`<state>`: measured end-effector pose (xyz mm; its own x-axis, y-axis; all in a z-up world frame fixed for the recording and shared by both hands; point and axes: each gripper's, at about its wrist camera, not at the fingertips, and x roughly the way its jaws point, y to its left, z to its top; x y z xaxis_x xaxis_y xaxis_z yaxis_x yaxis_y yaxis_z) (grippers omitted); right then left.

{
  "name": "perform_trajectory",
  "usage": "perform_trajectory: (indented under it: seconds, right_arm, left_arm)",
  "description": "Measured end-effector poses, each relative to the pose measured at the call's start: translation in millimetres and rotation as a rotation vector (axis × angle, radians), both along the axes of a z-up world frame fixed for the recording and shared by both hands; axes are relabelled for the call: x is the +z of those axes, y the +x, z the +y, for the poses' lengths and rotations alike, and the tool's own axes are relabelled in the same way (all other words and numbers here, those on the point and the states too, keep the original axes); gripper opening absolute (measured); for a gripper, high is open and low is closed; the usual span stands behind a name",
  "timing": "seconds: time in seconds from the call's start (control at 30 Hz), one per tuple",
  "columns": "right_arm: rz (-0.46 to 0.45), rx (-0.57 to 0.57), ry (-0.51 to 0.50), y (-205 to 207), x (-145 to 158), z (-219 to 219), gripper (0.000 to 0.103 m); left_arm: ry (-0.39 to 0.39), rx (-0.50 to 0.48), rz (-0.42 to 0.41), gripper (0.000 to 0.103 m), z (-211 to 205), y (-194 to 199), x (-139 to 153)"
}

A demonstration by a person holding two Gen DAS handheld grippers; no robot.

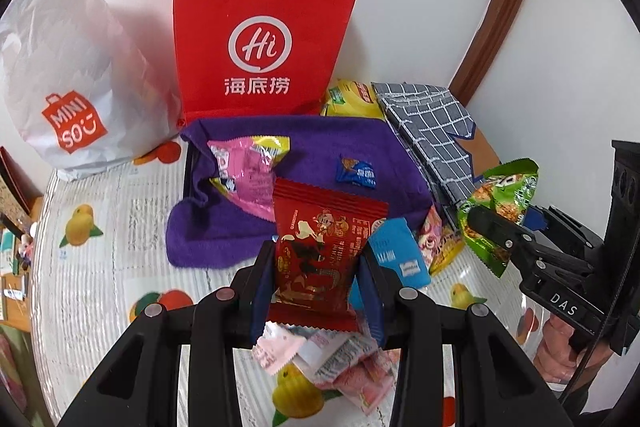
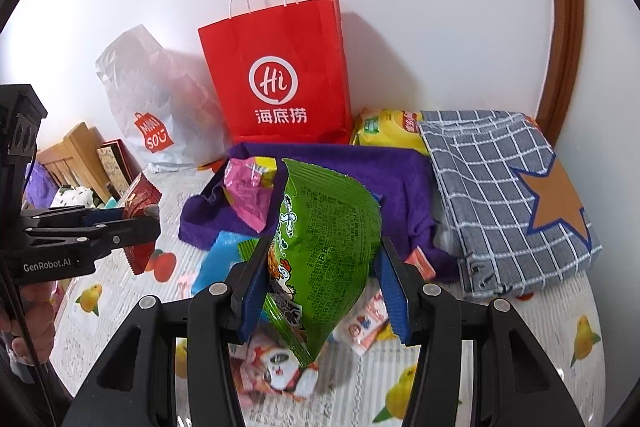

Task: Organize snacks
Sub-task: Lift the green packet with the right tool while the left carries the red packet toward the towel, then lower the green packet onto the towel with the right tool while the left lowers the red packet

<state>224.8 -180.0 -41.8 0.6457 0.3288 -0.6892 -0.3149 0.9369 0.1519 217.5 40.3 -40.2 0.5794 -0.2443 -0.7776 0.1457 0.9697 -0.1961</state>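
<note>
White Miniso bag [image 1: 64, 83]: far left against the wall, standing on the fruit-print table cover [image 1: 100, 247].
Red paper bag [image 1: 260, 39]: upright against the wall, just right of the white bag, white handles up.
Purple cloth [image 1: 320, 143]: draped in front of the red bag; its folds carry a pink-and-yellow packet [image 1: 244, 171] and a small blue packet [image 1: 357, 174].
Left gripper [image 1: 318, 267]: jaws closed part-way on a red snack packet [image 1: 324, 251], which stands upright between the blue pads, raised above the loose snacks.
Loose snacks under left gripper: pale pink packets [image 1: 340, 367] lying on the table cover; a light blue packet [image 1: 396, 255] just right of the jaws.
Yellow bag [image 2: 384, 131]: behind the purple cloth, right of the red bag, partly hidden.
Checked blue cloth [image 2: 500, 187]: folded at the right side, orange star patch on top, touching the purple cloth's edge.
Right gripper [image 2: 324, 267]: jaws closed part-way on a green snack packet [image 2: 324, 239], held upright and clear of the table; it bulges out above the pads.
Snacks under right gripper: a panda-print packet [image 2: 280, 371] and small pink-white packets [image 2: 368, 323] flat on the cover.
</note>
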Motion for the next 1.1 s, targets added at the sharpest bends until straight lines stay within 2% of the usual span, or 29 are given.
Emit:
perform_trajectory:
  seconds: [0.27,0.73,0.9,1.1]
  right_arm:
    - [-0.017,0.028,0.006,37,8,22,0.051]
    - [-0.031,0.019,0.006,106,12,29,0.051]
    - [-0.016,0.029,0.007,127,4,33,0.051]
    - [0.02,0.039,-0.004,148,-21,36,0.05]
  left_arm:
    - [0.006,0.021,-0.005,0.037,9,28,3]
    - [0.026,0.064,-0.004,0.037,31,89,1]
    - [0.025,0.058,0.007,0.037,31,103,-12]
    - [0.009,0.053,0.052,0.037,34,116,-38]
